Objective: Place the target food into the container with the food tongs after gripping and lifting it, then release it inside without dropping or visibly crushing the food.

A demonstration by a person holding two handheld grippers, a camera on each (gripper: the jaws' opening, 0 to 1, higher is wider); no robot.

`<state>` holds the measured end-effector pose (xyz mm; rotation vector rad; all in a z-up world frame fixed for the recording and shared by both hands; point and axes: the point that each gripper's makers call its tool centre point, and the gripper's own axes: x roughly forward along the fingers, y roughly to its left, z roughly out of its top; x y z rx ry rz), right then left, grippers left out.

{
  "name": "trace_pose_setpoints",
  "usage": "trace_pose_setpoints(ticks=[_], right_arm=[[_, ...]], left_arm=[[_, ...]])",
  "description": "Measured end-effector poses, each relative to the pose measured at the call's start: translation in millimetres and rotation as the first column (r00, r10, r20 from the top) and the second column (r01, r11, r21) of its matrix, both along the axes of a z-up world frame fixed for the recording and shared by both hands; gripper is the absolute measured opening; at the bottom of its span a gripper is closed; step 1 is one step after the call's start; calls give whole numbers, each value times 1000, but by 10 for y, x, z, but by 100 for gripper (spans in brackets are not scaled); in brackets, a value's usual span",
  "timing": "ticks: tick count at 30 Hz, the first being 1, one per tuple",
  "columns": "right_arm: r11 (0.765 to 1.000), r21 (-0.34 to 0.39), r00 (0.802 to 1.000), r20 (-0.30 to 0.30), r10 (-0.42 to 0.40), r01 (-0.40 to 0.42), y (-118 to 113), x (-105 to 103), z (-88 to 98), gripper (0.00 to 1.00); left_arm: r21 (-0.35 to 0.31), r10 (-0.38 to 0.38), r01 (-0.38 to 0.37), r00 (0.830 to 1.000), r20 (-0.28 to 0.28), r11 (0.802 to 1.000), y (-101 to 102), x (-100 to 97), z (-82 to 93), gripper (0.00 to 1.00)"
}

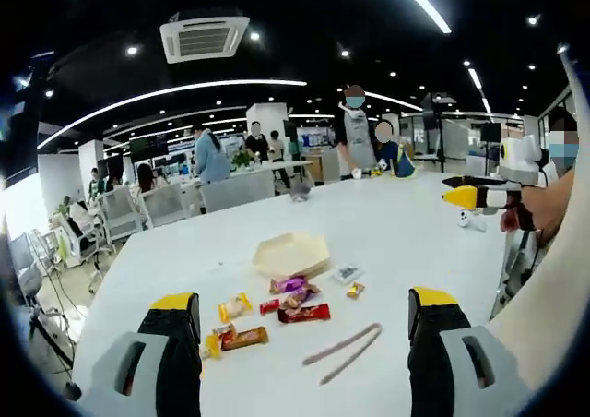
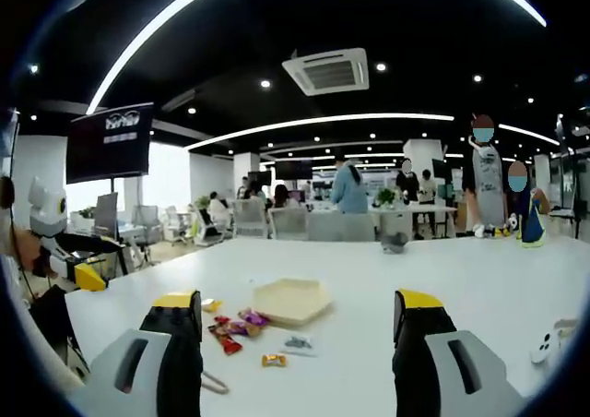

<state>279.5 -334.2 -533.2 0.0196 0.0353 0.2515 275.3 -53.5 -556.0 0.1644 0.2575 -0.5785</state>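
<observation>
Task not begun. Container [image 1: 291, 254] sits empty on the desk [image 1: 387, 232]. Wrapped snacks [image 1: 293, 299] lie scattered just beside it, food tongs [image 1: 343, 353] near them, untouched. Left tongs [image 1: 304, 329] and right tongs [image 2: 297, 329] both gape apart, holding nothing.

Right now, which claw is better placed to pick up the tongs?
Left, probably. In the left gripper view the tongs lie on the table between its open claw jaws. In the right gripper view the open claw faces the container.
</observation>
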Motion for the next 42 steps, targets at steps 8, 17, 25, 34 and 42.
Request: trace_pose_setpoints(ticks=[8, 17, 25, 34, 42], right_arm=[[1000, -7, 1000, -17, 26, -26, 71, -7, -39, 82], [995, 27, 994, -46, 95, -94, 230, -41, -101, 68], [989, -6, 987, -62, 149, -150, 423, -27, -155, 66], [986, 1, 982, -84, 168, -168, 486, -16, -188, 60], [985, -52, 982, -103, 158, -164, 475, -13, -205, 59]], left_arm=[[11, -51, 51, 997, -54, 999, -119, -77, -171, 81], [19, -105, 108, 988, -111, 994, -208, -160, -321, 69], [56, -142, 151, 980, -143, 987, -225, -187, -438, 63], [85, -147, 162, 977, -156, 983, -223, -169, -481, 56], [79, -156, 172, 973, -172, 982, -251, -158, -528, 49]])
